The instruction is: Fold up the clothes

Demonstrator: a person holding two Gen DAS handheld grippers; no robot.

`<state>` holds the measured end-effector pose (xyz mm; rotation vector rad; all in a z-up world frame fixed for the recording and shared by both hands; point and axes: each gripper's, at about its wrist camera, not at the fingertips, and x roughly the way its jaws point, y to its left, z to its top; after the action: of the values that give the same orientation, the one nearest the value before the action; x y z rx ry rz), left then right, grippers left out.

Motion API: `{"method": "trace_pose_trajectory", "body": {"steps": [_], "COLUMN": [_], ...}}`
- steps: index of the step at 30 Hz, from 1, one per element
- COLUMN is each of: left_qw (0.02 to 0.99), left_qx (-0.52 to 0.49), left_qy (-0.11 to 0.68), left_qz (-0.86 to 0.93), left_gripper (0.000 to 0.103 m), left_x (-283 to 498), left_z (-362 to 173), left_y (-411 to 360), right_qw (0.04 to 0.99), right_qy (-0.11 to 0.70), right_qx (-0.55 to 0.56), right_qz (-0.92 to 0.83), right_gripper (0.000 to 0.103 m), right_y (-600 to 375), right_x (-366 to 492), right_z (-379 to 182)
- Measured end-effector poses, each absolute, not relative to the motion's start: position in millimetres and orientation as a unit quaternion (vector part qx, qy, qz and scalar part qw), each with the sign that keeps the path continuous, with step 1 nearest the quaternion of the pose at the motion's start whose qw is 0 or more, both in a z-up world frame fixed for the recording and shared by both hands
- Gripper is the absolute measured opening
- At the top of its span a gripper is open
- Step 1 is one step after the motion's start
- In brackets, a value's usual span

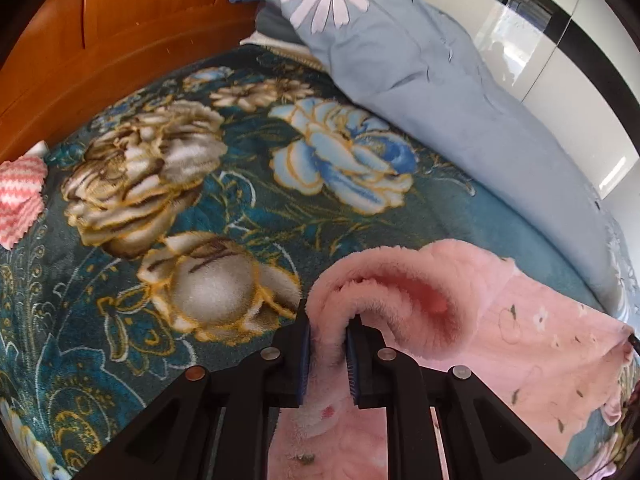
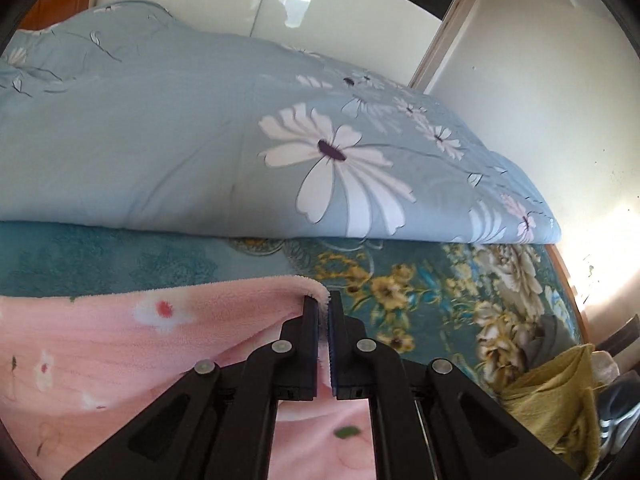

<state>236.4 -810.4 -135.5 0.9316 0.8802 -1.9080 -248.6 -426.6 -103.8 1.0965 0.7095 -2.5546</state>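
A pink fleece garment (image 1: 532, 332) with small flowers lies on the teal flowered blanket (image 1: 224, 184) of a bed. My left gripper (image 1: 328, 322) is shut on a thick rolled edge of the garment, whose fuzzy inside curls over the fingers. In the right wrist view the same pink garment (image 2: 120, 344) stretches to the left, and my right gripper (image 2: 323, 304) is shut on its corner, held just above the blanket (image 2: 420, 292).
A folded light blue quilt (image 2: 200, 140) with white daisies lies along the far side of the bed (image 1: 460, 92). A wooden headboard (image 1: 100, 40) stands at the left. A pink zigzag cloth (image 1: 20, 196) and a yellow-green cloth (image 2: 556, 396) lie at the bed's edges.
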Motion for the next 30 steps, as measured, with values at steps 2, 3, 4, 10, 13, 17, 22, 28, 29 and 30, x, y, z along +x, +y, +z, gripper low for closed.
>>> {"method": "trace_pose_trajectory", "body": {"steps": [2,3,4,10,13,17,22,28,29,30], "left_qw": [0.407,0.396,0.383,0.358,0.361,0.365,0.347,0.316,0.315,0.311], "left_qx": [0.371,0.371,0.373,0.364,0.355,0.345,0.305,0.266,0.264,0.258], "left_qy": [0.350,0.357,0.364,0.370,0.362,0.385,0.483,0.523,0.526,0.532], "left_qz": [-0.758,-0.760,-0.763,-0.776,-0.783,-0.775,-0.744,-0.746,-0.744,-0.744], "left_gripper": [0.018,0.023,0.026,0.053,0.064,0.066,0.066,0.063,0.059,0.053], "left_x": [235,236,238,276,302,349,388,375,371,368], "left_z": [-139,-138,-137,-107,-88,-96,-142,-158,-159,-160], "left_y": [-810,-808,-806,-768,-741,-696,-658,-644,-644,-644], "right_qw": [0.147,0.152,0.156,0.217,0.265,0.318,0.299,0.249,0.243,0.238], "right_qy": [0.255,0.262,0.271,0.247,0.203,0.169,0.175,0.099,0.084,0.069], "right_qx": [0.375,0.372,0.368,0.348,0.340,0.327,0.352,0.441,0.456,0.464], "right_qz": [-0.879,-0.877,-0.876,-0.878,-0.879,-0.874,-0.869,-0.857,-0.852,-0.850], "right_gripper": [0.008,0.012,0.025,0.051,0.052,0.064,0.065,0.065,0.065,0.065], "right_y": [-431,-433,-435,-408,-363,-282,-172,-74,-65,-56], "right_x": [-247,-246,-244,-213,-178,-115,-59,-44,-44,-43], "right_z": [-112,-113,-113,-75,-48,-32,-58,-108,-117,-124]}}
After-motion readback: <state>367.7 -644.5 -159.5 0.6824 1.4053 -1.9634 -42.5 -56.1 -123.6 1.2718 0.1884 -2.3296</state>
